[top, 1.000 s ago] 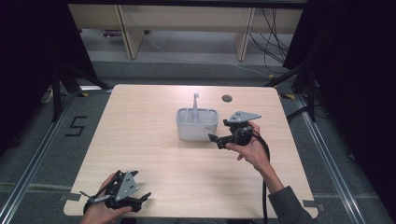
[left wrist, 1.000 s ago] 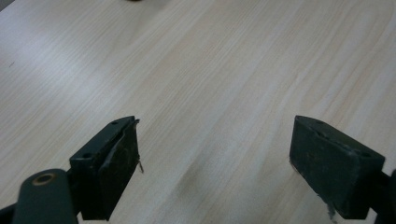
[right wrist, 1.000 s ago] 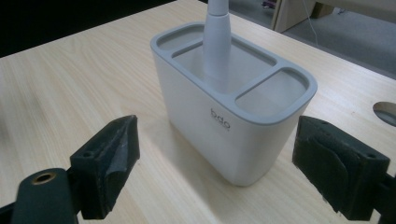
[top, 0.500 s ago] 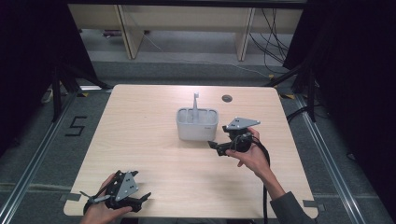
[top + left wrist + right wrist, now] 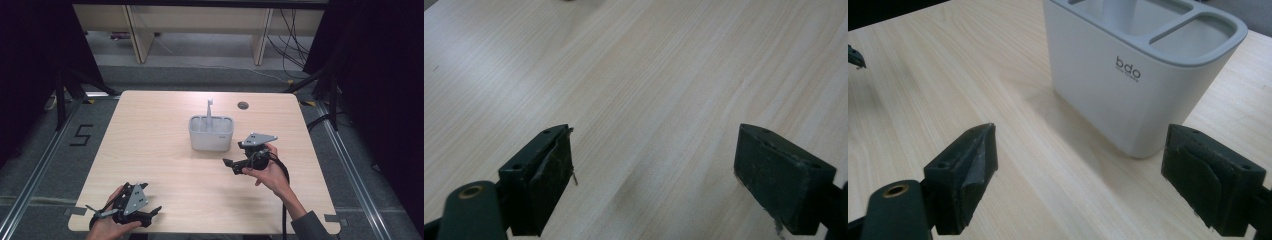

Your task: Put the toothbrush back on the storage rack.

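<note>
Right claw (image 5: 231, 167) gapes near caddy (image 5: 211, 134).

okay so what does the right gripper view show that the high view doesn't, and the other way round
The right gripper view alone shows the small "bdo" lettering on the side of the white caddy and the worn pads on the inner faces of the right gripper, whose jaws stand wide apart with nothing between them. The high view alone takes in the tall handle rising from the caddy, the dark round hole in the table top beyond it, and the left gripper at the near edge. Both show the caddy's compartments and the pale wooden table.
</note>
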### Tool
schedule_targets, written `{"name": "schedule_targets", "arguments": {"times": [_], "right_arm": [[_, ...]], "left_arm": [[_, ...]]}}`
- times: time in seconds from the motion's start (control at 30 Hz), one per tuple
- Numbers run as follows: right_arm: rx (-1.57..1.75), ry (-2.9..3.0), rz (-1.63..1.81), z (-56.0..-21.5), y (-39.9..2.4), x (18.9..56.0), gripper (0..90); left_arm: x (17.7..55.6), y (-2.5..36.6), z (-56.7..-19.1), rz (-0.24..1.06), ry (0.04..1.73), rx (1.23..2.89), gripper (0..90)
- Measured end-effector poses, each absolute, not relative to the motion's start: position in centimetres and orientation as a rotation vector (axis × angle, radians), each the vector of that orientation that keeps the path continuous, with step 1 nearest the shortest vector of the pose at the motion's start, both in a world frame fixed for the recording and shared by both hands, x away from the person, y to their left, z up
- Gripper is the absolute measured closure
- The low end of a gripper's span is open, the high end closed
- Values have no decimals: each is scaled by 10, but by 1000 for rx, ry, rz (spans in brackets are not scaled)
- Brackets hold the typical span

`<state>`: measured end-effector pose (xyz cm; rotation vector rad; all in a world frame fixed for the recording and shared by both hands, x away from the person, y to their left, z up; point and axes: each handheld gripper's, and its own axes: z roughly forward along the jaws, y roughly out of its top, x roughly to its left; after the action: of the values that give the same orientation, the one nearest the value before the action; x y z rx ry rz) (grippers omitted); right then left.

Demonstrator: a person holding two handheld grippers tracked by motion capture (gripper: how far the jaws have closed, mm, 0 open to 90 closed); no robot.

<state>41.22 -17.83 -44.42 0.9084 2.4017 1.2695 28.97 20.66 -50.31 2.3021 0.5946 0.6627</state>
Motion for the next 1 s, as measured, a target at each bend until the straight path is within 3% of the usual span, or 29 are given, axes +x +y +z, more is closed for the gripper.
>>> {"name": "schedule_targets", "arguments": {"times": [1.0], "right_arm": [[885, 2470, 1222, -468, -184, 386, 158]], "left_arm": [[289, 207, -504, 664, 604, 2298, 152]]}}
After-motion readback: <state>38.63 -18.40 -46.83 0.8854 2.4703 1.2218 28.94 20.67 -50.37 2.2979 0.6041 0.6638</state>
